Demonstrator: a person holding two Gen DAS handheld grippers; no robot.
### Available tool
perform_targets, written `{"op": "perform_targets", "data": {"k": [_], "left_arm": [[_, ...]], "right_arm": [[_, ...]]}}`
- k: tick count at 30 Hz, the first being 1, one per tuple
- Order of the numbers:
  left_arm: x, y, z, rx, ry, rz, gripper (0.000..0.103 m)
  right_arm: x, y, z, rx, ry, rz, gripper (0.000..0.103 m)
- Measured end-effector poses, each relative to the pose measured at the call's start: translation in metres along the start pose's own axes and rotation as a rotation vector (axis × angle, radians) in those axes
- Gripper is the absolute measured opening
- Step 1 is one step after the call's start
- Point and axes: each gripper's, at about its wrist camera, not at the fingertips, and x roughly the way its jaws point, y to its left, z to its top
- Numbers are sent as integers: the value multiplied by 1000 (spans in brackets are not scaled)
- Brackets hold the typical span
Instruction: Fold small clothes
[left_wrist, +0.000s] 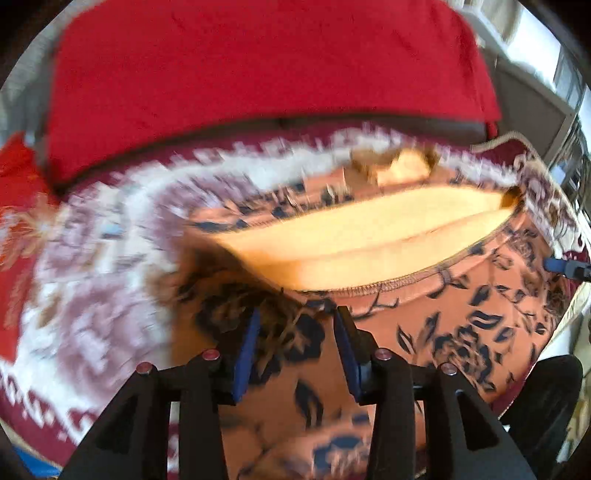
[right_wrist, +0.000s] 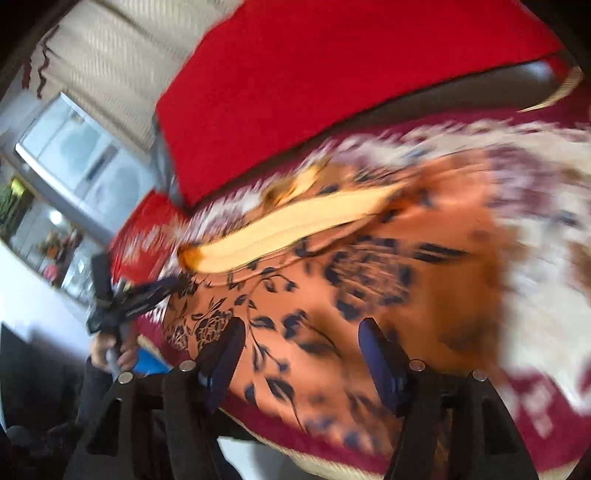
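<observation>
1. Big picture first: the patterned rug (left_wrist: 92, 266), maroon and white, carries everything, and the red cushion (left_wrist: 258, 62) runs along its far edge. Both views are smeared, so fine detail is a guess.
2. On the rug lies the orange floral garment (left_wrist: 461, 325), spread towards the near edge, its pale yellow lining (left_wrist: 369, 236) showing where the opening gapes. It looks flat and unfolded, or barely begun.
3. The left tongs (left_wrist: 295, 332) hover over the garment's near part, jaws parted to a middling gap, cloth visible between the blue pads but nothing pinched.
4. The right tongs (right_wrist: 299, 354) stand wider, also above the floral cloth and empty. In that view the other tool and the person's hand (right_wrist: 110, 354) sit off the garment's left side.
5. My read of the step: take a fresh grip for the next fold. Doing it well means dropping each pair onto an edge or corner, not mid-panel, where the pads would only bunch the fabric.
6. Pick matching points on the stitched hem (left_wrist: 369, 288), so the fold line runs straight.
7. Smallest point: catch both layers at the opening, or the lining will slip out.
</observation>
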Motion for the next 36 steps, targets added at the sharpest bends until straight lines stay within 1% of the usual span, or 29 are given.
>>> {"op": "perform_targets", "data": {"k": [1,2,3,4,5,6,7,8,9,10,11,12,13,16,18,20,21,22,24,26,27,29,31,32,34,36], "left_arm": [[9,4,8,-8,9,16,42],[13,6,15,-8,-1,27,42],[16,9,21,-7,-10,28,42],[18,14,31,-21,-22,30,42],[20,24,43,-63,-45,40,42],[20,30,49,-89,-64,50,42],[21,40,57,-137,-94,73,42],[23,54,67,-209,-115,106,42],[26,65,73,-264,-119,124,42],[29,78,78,-325,-119,126,42],[30,90,80,-386,-117,105,42],[29,97,79,-417,-122,83,42],[25,103,76,-433,-134,72,42],[2,101,61,-384,-189,106,46],[-14,97,45,-338,-217,90,53],[-26,96,30,-305,-227,92,54],[-29,95,24,-297,-227,96,56],[-31,93,19,-287,-221,92,57],[-34,90,11,-254,-200,74,57],[-30,88,6,-224,-180,86,57],[-27,88,6,-220,-165,85,57],[-14,90,8,-220,-131,66,57],[-3,92,9,-223,-114,65,57],[4,93,12,-215,-98,65,57],[14,94,15,-225,-70,61,57],[20,90,21,-211,-60,55,57]], "right_arm": [[17,-4,14,21,44,15,67],[28,-5,25,25,84,30,67],[38,-7,41,19,92,24,67],[43,-10,55,18,75,18,67],[44,-15,68,31,55,34,67],[44,-22,83,63,28,69,67],[41,-29,94,99,-14,88,67],[38,-42,108,153,-89,101,67],[36,-55,113,204,-132,115,67],[34,-70,116,280,-167,135,67],[32,-79,115,334,-188,148,67],[27,-85,111,356,-215,157,67],[21,-86,108,335,-233,155,67],[2,-73,85,268,-245,131,67],[-11,-59,67,214,-231,127,69],[-21,-44,48,170,-210,148,70],[-25,-37,39,135,-196,165,70],[-31,-33,31,110,-185,161,72],[-42,-23,12,65,-180,110,72],[-57,-21,-4,18,-217,42,72],[-65,-24,-12,9,-250,0,72],[-81,-36,-17,40,-289,-49,72],[-90,-50,-16,52,-330,-158,72],[-94,-59,-15,73,-344,-192,72],[-95,-76,-8,108,-344,-226,72],[-86,-87,5,105,-329,-259,72]]}}
